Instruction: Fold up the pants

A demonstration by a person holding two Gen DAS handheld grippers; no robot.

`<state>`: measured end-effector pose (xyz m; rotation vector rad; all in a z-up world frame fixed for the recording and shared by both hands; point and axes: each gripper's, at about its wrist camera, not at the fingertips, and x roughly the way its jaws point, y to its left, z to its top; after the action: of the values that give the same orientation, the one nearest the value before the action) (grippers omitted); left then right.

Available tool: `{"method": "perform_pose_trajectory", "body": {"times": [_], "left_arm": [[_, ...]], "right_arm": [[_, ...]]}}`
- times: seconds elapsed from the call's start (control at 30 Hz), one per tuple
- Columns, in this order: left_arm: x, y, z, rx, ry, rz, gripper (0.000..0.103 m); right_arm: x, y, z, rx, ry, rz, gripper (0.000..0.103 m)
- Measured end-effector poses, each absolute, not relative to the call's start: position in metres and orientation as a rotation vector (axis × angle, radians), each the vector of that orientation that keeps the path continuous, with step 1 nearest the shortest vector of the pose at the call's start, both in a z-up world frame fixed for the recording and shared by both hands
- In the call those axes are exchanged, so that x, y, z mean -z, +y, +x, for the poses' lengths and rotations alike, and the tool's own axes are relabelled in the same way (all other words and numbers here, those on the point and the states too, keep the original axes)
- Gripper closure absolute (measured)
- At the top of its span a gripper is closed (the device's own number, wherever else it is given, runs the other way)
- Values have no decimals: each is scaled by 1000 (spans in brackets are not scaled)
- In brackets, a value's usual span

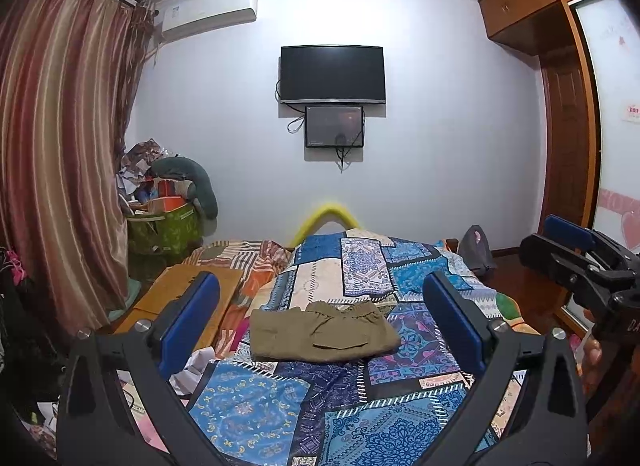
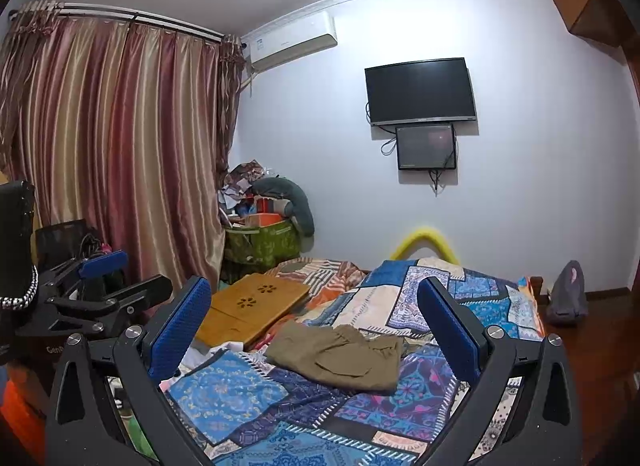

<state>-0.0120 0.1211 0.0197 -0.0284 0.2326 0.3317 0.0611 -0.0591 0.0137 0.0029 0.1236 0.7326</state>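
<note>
The olive pants [image 1: 322, 332] lie on the patchwork bedspread [image 1: 256, 406], already folded into a compact bundle with the elastic waistband uppermost at the far edge. My left tongs [image 1: 320, 326] and right tongs [image 2: 314, 330] are both held well above and short of the bundle, jaws spread wide, gripping nothing. I judge the fold essentially complete; what remains is inspection and tidying. To finish well, I should lower one pair flat to press the raised waistband ridge, and square the near right corner, which looks slightly skewed. A wooden lap tray [image 2: 250, 306] sits to the left, well clear of the work.
</note>
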Motion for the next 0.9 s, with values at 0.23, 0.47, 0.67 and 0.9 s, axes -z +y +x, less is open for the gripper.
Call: {"method": "perform_pose_trajectory", "body": {"times": [0.23, 0.47, 0.67, 0.9], "left_arm": [[-18, 118, -8, -323, 233, -19, 0], [-17, 122, -10, -314, 228, -43, 0], [-18, 123, -9, -309, 227, -55, 0], [-19, 119, -8, -297, 226, -43, 0]], "right_arm": [[-13, -59, 61, -722, 123, -8, 0], [-13, -57, 61, -722, 130, -10, 0], [-13, -57, 62, -724, 129, -8, 0], [-14, -59, 61, -724, 127, -3, 0]]}}
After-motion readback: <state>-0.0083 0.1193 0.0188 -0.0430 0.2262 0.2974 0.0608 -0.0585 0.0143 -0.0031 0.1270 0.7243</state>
